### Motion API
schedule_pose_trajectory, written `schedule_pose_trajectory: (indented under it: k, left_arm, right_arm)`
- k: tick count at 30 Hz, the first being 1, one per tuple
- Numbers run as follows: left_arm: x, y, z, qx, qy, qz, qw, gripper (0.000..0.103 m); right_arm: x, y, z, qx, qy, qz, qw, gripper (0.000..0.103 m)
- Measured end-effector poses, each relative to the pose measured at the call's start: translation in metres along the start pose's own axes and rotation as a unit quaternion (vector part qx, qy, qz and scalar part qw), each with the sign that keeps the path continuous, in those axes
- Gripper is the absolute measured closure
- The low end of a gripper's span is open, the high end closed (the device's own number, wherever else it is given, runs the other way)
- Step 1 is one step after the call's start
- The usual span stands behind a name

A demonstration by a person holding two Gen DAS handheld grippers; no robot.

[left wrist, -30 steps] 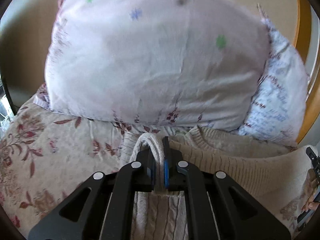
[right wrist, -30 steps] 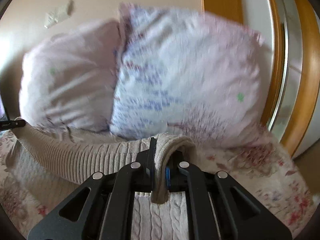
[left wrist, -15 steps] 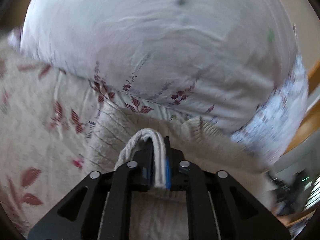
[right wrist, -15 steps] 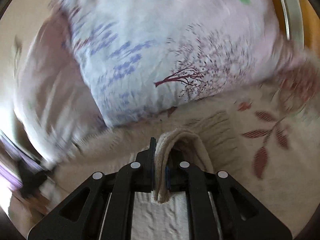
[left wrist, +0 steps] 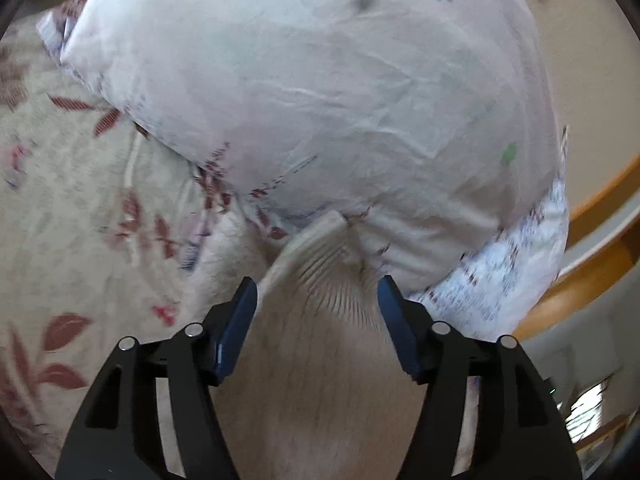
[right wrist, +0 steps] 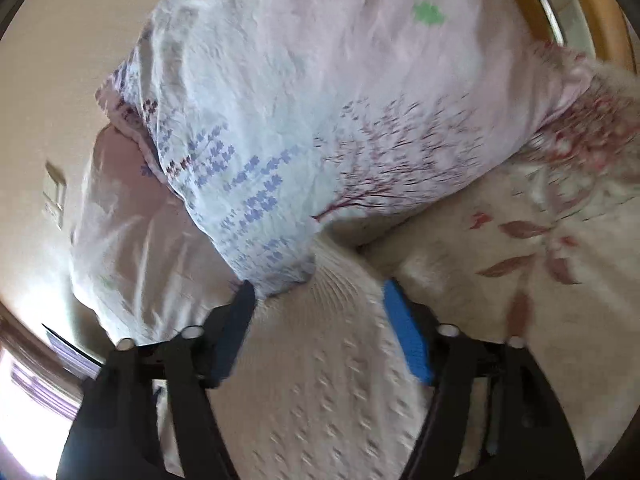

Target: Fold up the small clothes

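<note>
A cream knit sweater (left wrist: 320, 344) lies on the floral bedspread (left wrist: 80, 216), its ribbed edge up against the pillows. My left gripper (left wrist: 318, 292) is open, its jaws wide apart over the ribbed edge, holding nothing. In the right wrist view the same sweater (right wrist: 320, 360) shows its cable-knit face and ribbed hem. My right gripper (right wrist: 318, 292) is open too, its jaws straddling the hem just below the pillow.
A large pale pink pillow (left wrist: 320, 92) and a pillow with blue and plum print (right wrist: 320, 120) stand close ahead. A wooden headboard rail (left wrist: 592, 280) curves at the right. The bedspread (right wrist: 540, 280) extends to the right.
Both grippers have opened and let go of the sweater's folded edge, which now lies flat against the pillows. Both views have tilted and moved closer to the pillows.
</note>
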State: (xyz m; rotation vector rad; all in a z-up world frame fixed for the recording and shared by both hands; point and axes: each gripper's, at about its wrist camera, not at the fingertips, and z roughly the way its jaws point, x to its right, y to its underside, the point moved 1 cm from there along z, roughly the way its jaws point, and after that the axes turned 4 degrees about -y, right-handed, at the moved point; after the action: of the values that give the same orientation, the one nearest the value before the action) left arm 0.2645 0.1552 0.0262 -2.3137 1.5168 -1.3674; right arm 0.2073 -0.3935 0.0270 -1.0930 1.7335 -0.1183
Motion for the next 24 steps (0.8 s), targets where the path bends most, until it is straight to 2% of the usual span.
schedule_pose_trajectory:
  k: [2, 4, 6, 9, 12, 15, 16, 17, 19, 24]
  left_arm:
    - [0.002, 0.007, -0.010, 0.001, -0.039, 0.051, 0.9979, 0.050]
    - [0.006, 0.019, -0.017, 0.004, -0.078, 0.109, 0.9910, 0.055]
    - [0.008, 0.029, -0.020, 0.000, -0.098, 0.143, 0.9849, 0.060]
    - [0.013, 0.042, -0.016, -0.008, -0.114, 0.173, 0.9783, 0.062]
    - [0.009, 0.048, -0.012, -0.013, -0.135, 0.185, 0.9733, 0.063]
    - [0.006, 0.052, -0.005, -0.018, -0.142, 0.187, 0.9718, 0.068]
    - [0.007, 0.054, -0.005, -0.017, -0.143, 0.190, 0.9711, 0.071]
    - [0.007, 0.056, -0.006, -0.016, -0.143, 0.194, 0.9704, 0.080]
    - [0.006, 0.058, -0.006, -0.020, -0.138, 0.193, 0.9712, 0.093]
    - [0.001, 0.055, -0.019, -0.019, -0.119, 0.174, 0.9774, 0.095]
  right_arm:
    - [0.006, 0.002, -0.009, -0.010, 0.040, -0.033, 0.999, 0.052]
    - [0.009, 0.010, -0.017, -0.022, 0.062, -0.062, 0.996, 0.057]
    - [0.012, 0.018, -0.020, -0.039, 0.078, -0.081, 0.993, 0.059]
    - [0.014, 0.029, -0.019, -0.057, 0.093, -0.102, 0.989, 0.060]
    - [0.012, 0.038, -0.012, -0.072, 0.116, -0.129, 0.982, 0.063]
    - [0.015, 0.047, -0.005, -0.086, 0.131, -0.140, 0.978, 0.068]
    - [0.015, 0.048, -0.005, -0.084, 0.134, -0.146, 0.977, 0.075]
    - [0.014, 0.050, -0.006, -0.080, 0.140, -0.157, 0.974, 0.085]
    - [0.011, 0.050, -0.011, -0.075, 0.133, -0.160, 0.975, 0.091]
    - [-0.001, 0.049, -0.028, -0.050, 0.118, -0.165, 0.978, 0.092]
